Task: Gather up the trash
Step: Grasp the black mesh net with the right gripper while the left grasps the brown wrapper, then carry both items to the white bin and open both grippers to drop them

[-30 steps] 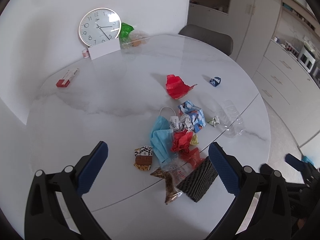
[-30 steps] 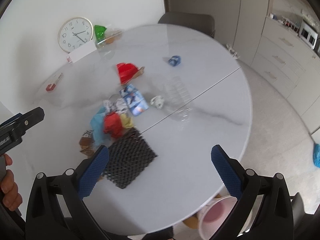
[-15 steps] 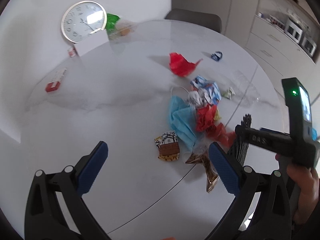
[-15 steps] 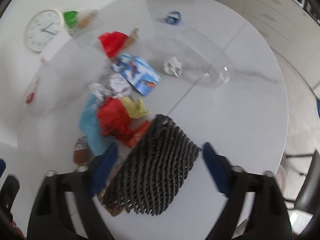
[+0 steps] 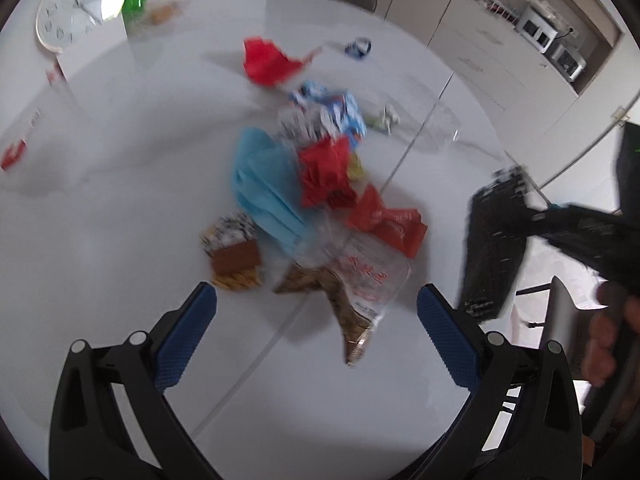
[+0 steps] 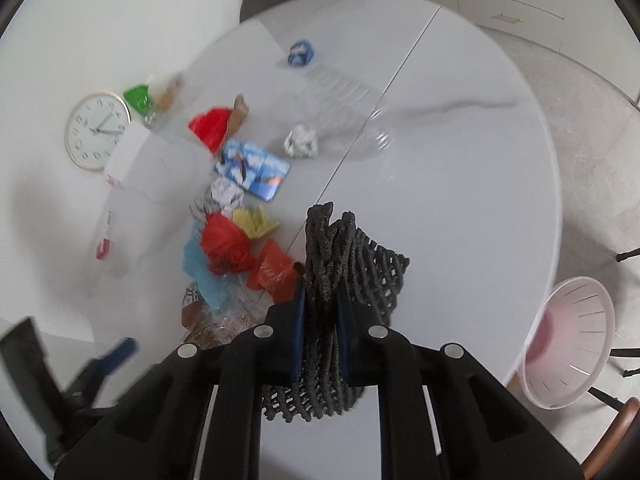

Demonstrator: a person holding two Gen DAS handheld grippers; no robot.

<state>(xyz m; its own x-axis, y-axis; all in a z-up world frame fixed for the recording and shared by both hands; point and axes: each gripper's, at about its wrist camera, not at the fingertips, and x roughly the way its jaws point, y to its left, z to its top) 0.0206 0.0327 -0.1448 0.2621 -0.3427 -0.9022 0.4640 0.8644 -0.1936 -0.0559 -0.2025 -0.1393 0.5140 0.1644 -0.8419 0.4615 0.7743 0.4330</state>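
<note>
Writing: red characters on the clear wrapper (image 5: 362,276), too blurred to read.
Bench: round white bench (image 6: 460,184) with a seam across it, grey veining.
Room: pale cabinets behind; pink bin (image 6: 568,340) on the floor beside the bench edge.
Right claw (image 6: 322,328): clamped on the black foam net (image 6: 352,264), lifted off the bench.
Left claw (image 5: 316,320): spread wide, empty, above the clear wrapper.
Trash pile: blue mask (image 5: 264,184), red wrapper (image 5: 386,220), blue-white packet (image 6: 252,168), paper ball (image 6: 302,142).
Far side: wall clock (image 6: 97,130) leaning by the wall.
</note>
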